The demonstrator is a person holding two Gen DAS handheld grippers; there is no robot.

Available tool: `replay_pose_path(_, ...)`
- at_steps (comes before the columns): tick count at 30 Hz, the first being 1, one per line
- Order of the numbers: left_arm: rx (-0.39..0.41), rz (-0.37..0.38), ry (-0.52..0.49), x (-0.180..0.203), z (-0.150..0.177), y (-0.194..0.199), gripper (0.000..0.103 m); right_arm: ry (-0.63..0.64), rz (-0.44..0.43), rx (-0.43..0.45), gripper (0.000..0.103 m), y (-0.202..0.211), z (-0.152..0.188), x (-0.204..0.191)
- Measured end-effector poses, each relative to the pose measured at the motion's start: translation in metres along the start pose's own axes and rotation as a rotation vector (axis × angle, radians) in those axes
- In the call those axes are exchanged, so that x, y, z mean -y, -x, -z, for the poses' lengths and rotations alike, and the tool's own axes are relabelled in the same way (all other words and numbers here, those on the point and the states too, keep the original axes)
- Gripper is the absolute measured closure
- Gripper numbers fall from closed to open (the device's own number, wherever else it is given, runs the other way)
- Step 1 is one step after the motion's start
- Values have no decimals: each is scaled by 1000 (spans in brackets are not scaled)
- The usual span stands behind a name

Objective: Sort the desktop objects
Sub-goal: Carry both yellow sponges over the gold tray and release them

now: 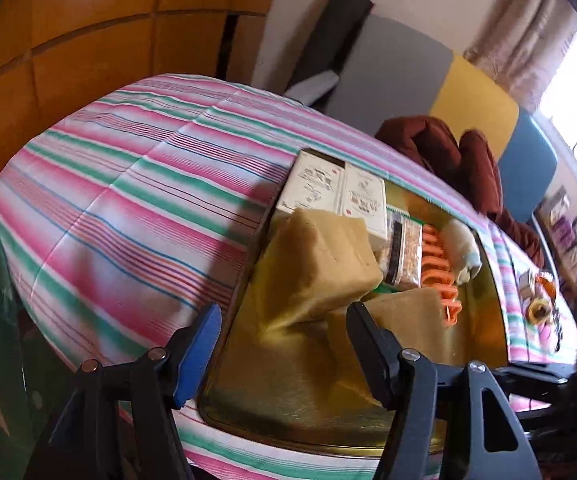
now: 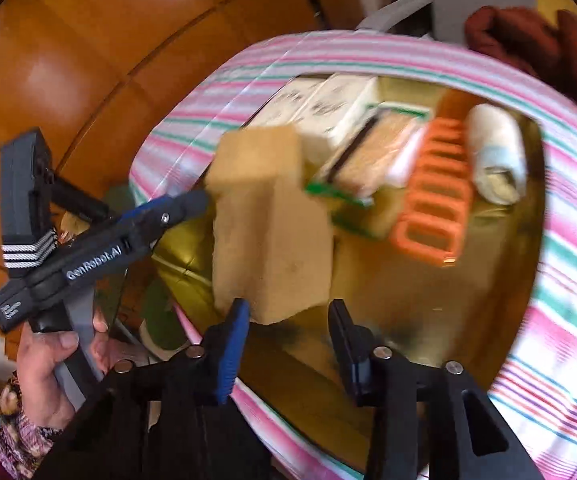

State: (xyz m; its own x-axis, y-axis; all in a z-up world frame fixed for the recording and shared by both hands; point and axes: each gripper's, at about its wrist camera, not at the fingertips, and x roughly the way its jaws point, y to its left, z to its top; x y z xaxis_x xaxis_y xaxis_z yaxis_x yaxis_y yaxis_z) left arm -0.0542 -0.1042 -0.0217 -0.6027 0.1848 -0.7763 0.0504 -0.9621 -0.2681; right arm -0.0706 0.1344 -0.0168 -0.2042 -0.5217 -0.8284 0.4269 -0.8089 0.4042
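A tan sponge block point(image 1: 320, 264) point(image 2: 268, 232) leans tilted in a shiny gold tray point(image 1: 288, 392) point(image 2: 448, 300). Behind it the tray holds two white boxes point(image 1: 332, 192) point(image 2: 328, 108), a clear packet of snacks point(image 1: 402, 256) point(image 2: 372, 152), an orange plastic rack point(image 1: 440, 272) point(image 2: 432, 196) and a white roll point(image 1: 462, 248) point(image 2: 496, 156). My left gripper point(image 1: 284, 320) is open, its jaws just in front of the sponge; it also shows in the right wrist view point(image 2: 204, 200) beside the sponge. My right gripper point(image 2: 288, 316) is open, just below the sponge.
The tray lies on a pink, green and white striped cloth point(image 1: 128, 184) point(image 2: 568, 280). A dark red garment point(image 1: 460, 160) point(image 2: 528, 36) lies behind. Small objects point(image 1: 536, 292) sit at the cloth's right edge. The orange tiled floor point(image 2: 68, 60) lies beyond the table.
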Motion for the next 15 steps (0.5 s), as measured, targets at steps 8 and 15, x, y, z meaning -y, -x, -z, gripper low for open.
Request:
replay_pose_path(8,132,-13,157,-34,-2,35,37,62,-124,-6,62,-33,-24,-28)
replay_pose_path(15,196,-8,215,-46,-5,55,37,71,-270,-40,58,-52,-30,-46)
